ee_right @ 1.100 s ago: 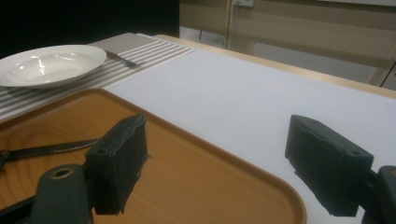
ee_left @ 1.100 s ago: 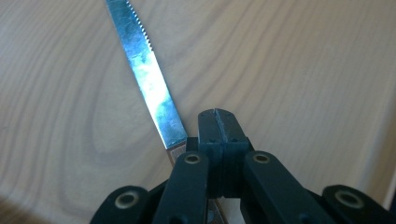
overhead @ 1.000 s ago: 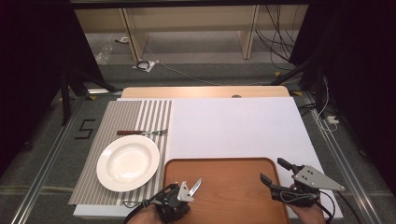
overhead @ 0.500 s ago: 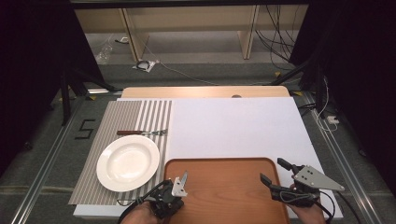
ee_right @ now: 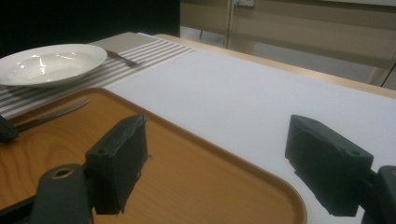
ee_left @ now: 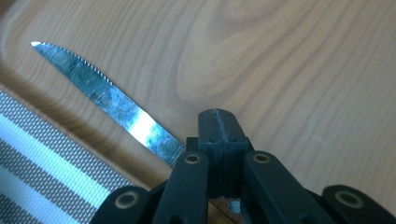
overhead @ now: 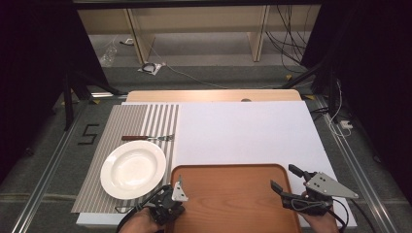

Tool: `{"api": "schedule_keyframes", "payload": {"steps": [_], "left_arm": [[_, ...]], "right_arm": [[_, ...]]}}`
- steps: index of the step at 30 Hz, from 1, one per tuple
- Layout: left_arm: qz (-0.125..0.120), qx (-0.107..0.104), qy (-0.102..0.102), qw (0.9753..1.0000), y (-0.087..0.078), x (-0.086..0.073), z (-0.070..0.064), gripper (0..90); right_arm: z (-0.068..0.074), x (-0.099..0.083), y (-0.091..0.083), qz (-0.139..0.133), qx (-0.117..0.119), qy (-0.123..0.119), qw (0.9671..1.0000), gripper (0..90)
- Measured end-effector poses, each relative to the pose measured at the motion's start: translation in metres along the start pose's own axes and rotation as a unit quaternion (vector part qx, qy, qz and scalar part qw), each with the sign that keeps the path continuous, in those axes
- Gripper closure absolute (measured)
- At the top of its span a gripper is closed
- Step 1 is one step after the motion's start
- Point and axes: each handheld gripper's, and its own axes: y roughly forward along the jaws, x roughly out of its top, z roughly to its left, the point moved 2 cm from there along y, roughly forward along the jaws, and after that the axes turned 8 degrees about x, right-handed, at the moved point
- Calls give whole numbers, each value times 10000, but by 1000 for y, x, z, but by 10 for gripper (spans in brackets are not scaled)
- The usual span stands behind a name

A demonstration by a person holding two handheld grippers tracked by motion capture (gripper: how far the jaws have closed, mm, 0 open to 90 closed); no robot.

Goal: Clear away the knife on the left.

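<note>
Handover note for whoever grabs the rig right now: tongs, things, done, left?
Left tongs: shut on the knife, blade out over the wooden tray near its left edge.
Right tongs: open, empty, at the tray's right edge.
Plate sits on the striped mat; fork lies just behind it.
Done: knife gripped.
Left, probably: set the knife by the plate, likely on the mat.

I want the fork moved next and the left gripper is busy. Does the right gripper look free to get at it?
Probably yes, though it's a long reach: the right gripper is open and holds nothing, and the fork lies uncovered on the striped mat beyond the plate, across the tray.
</note>
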Motion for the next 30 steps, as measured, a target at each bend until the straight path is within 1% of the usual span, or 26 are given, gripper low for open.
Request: {"api": "schedule_keyframes", "payload": {"steps": [7, 11, 14, 15, 18, 21, 22, 24, 25, 27, 30], "left_arm": [[10, 8, -67, 10000, -1, -3, 4, 894], [1, 4, -60, 10000, -1, -3, 3, 886], [-40, 11, -60, 10000, -3, -3, 4, 871], [-83, -4, -95, 9999, -3, -2, 4, 859], [-248, -132, -144, 9995, -7, 0, 3, 784], [-385, -146, -172, 9990, -9, 2, 1, 680], [-416, -161, -206, 9988, -9, 3, 1, 647], [-524, -289, -315, 9977, -11, 5, 1, 574], [-582, -299, -321, 9973, -11, 5, 1, 543], [-681, -225, -308, 9969, -13, 7, 0, 490], [-803, -219, -412, 9957, -15, 8, 2, 436]], "right_arm": [[0, 0, 0, 1, 1, 2, 10000, 217], [0, 0, 0, -2, 3, 5, 10000, 217], [0, 0, 0, -1, 1, 2, 10000, 217], [0, 0, 0, -2, 0, 3, 10000, 217], [0, 0, 0, -1, 2, 4, 10000, 217], [0, 0, 0, -1, 4, 5, 10000, 217], [0, 0, 0, -1, 4, 6, 10000, 217], [0, 0, 0, -5, 4, 1, 10000, 217], [0, 0, 0, -7, 5, 5, 10000, 217], [0, 0, 0, -10, 5, 8, 10000, 217], [0, 0, 0, -11, 6, 16, 10000, 217]]}}
